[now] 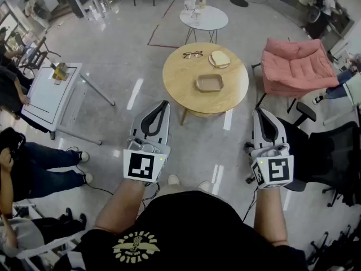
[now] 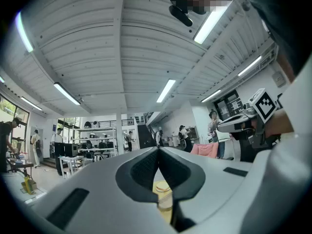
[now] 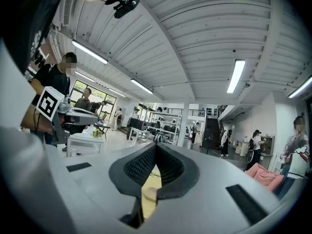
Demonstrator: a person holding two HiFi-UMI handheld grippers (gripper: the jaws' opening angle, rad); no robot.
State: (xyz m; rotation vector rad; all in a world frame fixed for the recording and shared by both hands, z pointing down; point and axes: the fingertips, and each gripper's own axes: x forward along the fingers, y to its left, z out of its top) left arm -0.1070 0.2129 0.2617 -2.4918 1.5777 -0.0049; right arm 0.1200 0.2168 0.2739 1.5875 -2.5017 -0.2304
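Two grippers are held out in front of us at about waist height, and neither one carries anything. Our left gripper (image 1: 164, 104) has its jaws pressed together so that the tips meet, with nothing between them; the left gripper view shows only a slim gap lower down, through which a strip of yellow wood is visible. Our right gripper (image 1: 258, 112) stands the same way, jaws closed tip to tip and empty. Both hang in the air above the grey floor (image 1: 130, 55), touching nothing.

Ahead of us, between the two grippers and a little beyond their tips, is a round wooden surface (image 1: 237, 89). Nearest to us on it lies a shallow rectangular tray (image 1: 209, 83), roughly at the middle of the top and well apart from either gripper. Behind the tray sits a plate (image 1: 219, 58) with something pale on it, and just to its left lies a pair of eyeglasses (image 1: 193, 54).

Farther back is a small white round table (image 1: 217, 17). To our right are a pink armchair (image 1: 296, 66) and, closer, a black office chair (image 1: 330, 151) just beside the right gripper.
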